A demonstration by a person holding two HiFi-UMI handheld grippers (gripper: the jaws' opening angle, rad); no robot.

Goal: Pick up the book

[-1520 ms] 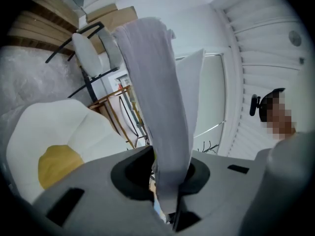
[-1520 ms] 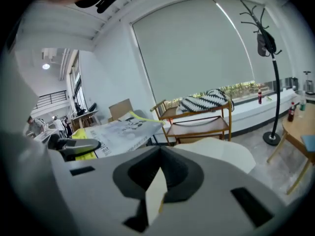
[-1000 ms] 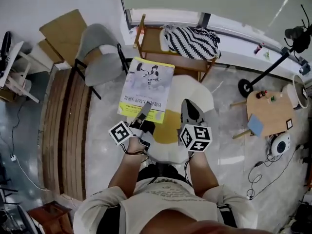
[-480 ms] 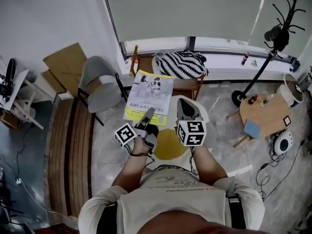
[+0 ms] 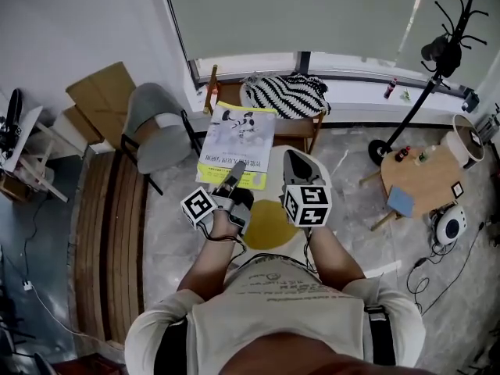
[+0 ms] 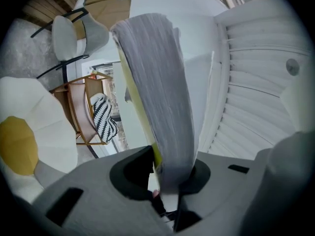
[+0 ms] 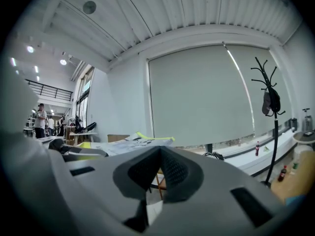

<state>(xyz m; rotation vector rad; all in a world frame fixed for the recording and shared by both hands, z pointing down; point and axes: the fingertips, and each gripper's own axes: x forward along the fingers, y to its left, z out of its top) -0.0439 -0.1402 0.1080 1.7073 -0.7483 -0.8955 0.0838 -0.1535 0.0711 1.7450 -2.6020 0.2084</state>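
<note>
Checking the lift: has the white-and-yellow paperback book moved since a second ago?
Yes. The white-and-yellow paperback book, clamped in the left gripper, has shifted up-frame, off the fried-egg rug's yellow yolk toward the striped cushion.

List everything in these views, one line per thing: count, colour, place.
book: one, pale cover with a yellow band, held in the left claw
rug: one, white with a yellow centre, on the floor under the claws
grey chair: one, grey, left of the book
wooden chair: one, brown, by the window
striped cushion: one, black and white, on the wooden chair
round table: one, light wood, at the right
coat stand: one, black, right of the window
left claw: one, grey, shut on the book's edge
right claw: one, grey, shut, empty
</note>
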